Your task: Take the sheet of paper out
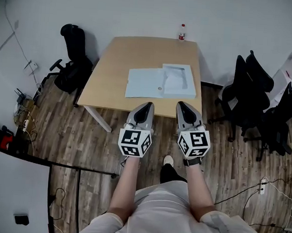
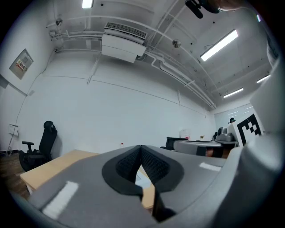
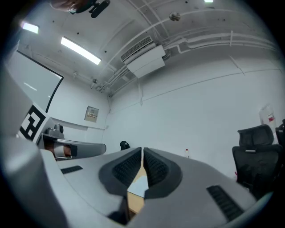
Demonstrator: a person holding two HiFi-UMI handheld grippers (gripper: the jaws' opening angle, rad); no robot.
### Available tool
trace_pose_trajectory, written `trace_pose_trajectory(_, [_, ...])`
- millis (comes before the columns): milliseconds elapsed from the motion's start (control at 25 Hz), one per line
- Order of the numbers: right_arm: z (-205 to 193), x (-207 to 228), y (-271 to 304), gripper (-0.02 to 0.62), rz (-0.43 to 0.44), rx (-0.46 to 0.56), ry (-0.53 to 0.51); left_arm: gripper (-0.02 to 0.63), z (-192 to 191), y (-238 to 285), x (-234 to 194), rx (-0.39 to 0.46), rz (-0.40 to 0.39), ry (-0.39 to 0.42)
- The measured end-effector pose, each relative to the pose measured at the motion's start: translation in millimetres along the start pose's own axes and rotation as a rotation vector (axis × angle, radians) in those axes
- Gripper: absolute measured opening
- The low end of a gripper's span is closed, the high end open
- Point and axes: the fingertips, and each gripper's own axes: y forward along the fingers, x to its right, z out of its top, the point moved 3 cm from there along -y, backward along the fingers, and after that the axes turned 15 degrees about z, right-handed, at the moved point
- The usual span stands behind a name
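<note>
A pale blue folder lies open on the wooden table, and a white sheet rests on its right half. Both grippers hover side by side over the table's near edge, level and pointing at the folder. My left gripper is shut with nothing in it, and its pads meet in the left gripper view. My right gripper is likewise shut and empty. A strip of the pale sheet shows under the right jaws. Neither gripper touches the folder.
A small bottle stands at the table's far edge. One black office chair is left of the table, with several more chairs to the right. Cables and a power strip lie on the wood floor.
</note>
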Motion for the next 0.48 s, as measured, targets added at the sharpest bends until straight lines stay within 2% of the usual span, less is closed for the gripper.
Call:
trace_pose_trajectory(320, [18,86,72,0.021,0.044,0.072,0.019,0.011,22,99,-6,0.004,0.01,0.026])
trace_pose_trajectory(480, [12,122,100,0.021,0.051,0.066,0.025,0.011,29,143,-13,0.016,0.024,0.032])
